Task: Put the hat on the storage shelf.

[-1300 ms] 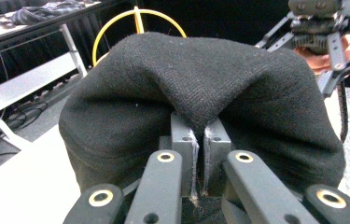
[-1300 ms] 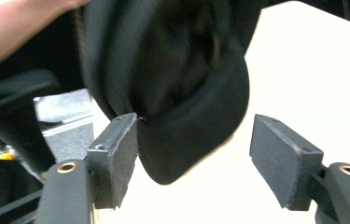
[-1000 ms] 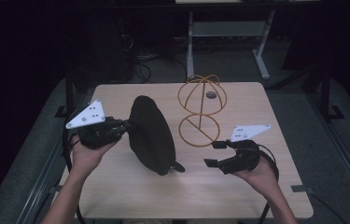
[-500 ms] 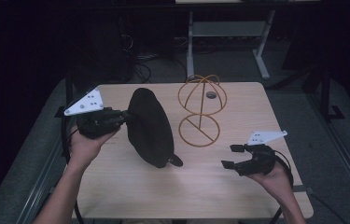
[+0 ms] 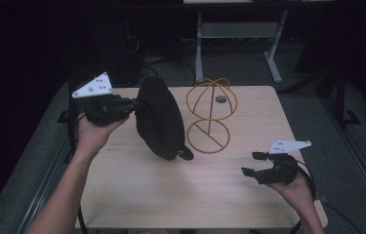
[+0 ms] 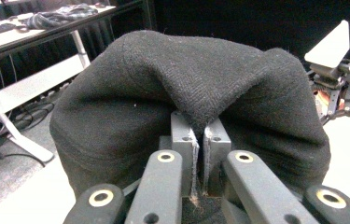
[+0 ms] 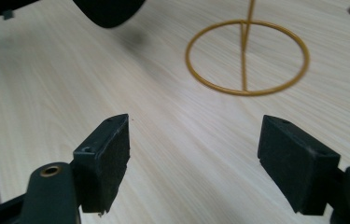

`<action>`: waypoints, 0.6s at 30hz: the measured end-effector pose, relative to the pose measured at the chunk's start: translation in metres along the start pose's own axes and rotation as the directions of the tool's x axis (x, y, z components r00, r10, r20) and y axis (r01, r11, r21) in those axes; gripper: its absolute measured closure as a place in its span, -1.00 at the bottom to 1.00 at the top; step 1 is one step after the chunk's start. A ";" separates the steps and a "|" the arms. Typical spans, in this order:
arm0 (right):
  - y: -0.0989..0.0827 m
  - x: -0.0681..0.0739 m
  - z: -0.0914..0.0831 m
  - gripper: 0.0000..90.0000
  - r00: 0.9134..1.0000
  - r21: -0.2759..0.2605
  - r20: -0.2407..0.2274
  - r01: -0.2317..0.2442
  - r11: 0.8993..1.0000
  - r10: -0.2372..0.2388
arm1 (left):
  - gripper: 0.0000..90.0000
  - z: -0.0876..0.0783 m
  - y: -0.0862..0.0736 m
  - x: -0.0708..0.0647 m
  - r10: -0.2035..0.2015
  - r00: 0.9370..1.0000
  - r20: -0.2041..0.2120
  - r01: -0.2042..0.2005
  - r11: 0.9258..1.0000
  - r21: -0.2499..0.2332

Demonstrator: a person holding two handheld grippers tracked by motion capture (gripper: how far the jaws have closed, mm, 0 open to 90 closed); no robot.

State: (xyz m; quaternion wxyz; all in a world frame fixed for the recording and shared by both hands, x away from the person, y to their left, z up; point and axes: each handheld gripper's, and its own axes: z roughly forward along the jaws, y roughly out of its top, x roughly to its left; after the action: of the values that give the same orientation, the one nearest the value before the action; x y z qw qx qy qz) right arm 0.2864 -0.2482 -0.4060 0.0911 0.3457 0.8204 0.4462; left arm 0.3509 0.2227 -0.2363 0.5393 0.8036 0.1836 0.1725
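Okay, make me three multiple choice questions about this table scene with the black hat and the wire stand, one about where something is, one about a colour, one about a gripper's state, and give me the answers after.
1. Where is the wire hat stand relative to the black hat in the high view?
A. To its right
B. To its left
C. Under it

2. What colour is the wire hat stand?
A. Silver
B. Golden yellow
C. Red

3. What is the left gripper doing?
A. Open above the table
B. Lying on the table
C. Shut on the black hat

Answers: 1 A, the stand rises just right of the lifted hat. 2 B, its ring base shows golden yellow in the right gripper view too. 3 C, the left gripper view shows its jaws pinching a fold of the fabric.
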 end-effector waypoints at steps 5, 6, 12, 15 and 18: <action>-0.006 -0.008 -0.004 -0.45 1.000 -0.011 0.014 -0.016 1.000 0.016 | 0.92 0.008 0.014 0.007 0.009 1.000 -0.004 -0.009 1.000 0.014; -0.006 -0.009 -0.006 -0.45 1.000 -0.009 0.018 -0.021 1.000 0.021 | 0.92 0.009 0.016 0.008 0.012 1.000 -0.006 -0.012 1.000 0.014; -0.011 -0.013 -0.013 -0.45 0.999 -0.034 0.036 -0.027 0.999 0.028 | 0.92 0.019 0.035 0.012 0.035 0.999 -0.005 -0.035 0.999 0.024; -0.012 -0.014 -0.017 -0.45 0.998 -0.049 0.044 -0.030 0.998 0.032 | 0.92 0.024 0.044 0.014 0.046 0.999 0.000 -0.046 0.998 0.031; -0.013 -0.016 -0.021 -0.45 0.998 -0.063 0.054 -0.037 0.997 0.040 | 0.92 0.031 0.052 0.017 0.051 0.999 0.006 -0.051 0.998 0.034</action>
State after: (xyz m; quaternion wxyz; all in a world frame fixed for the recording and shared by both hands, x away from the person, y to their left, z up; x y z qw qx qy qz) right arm 0.2819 -0.2772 -0.4062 0.1161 0.3707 0.7964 0.4635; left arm 0.3864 0.1876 -0.1973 0.5213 0.8176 0.1646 0.1808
